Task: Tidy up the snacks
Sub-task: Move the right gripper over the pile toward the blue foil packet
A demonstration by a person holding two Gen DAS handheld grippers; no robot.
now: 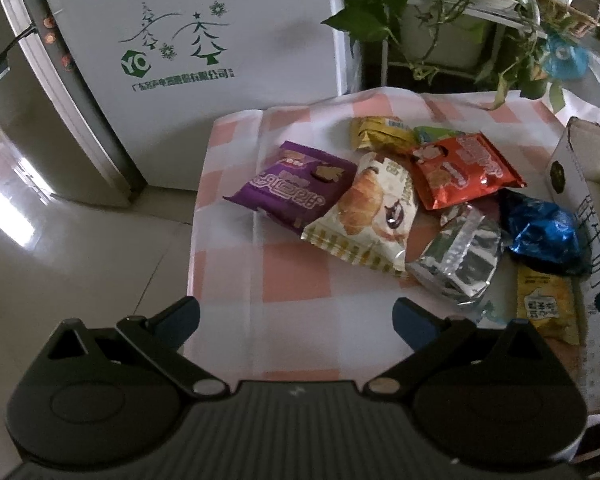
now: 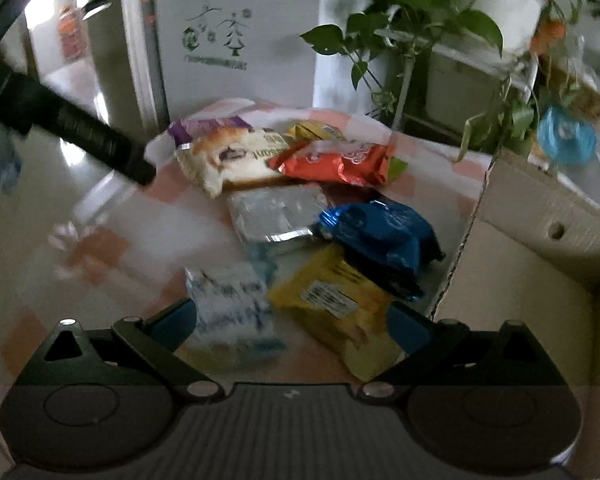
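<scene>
Pink-checked desk carried the heap of foil snack packets at twelve o'clock of both released, empty tongs, so picking had seemingly yet to begin, the next move likely needing the right tongs to close on the yellow packet toward the open cardboard box at three o'clock.

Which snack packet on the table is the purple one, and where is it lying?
The purple packet is the only purple one. It lies at the pile's left edge, beside the croissant packet, farthest from the cardboard box.

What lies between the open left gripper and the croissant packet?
Only bare checked tablecloth lies between the left gripper and the croissant packet, shown in the left wrist view.
</scene>
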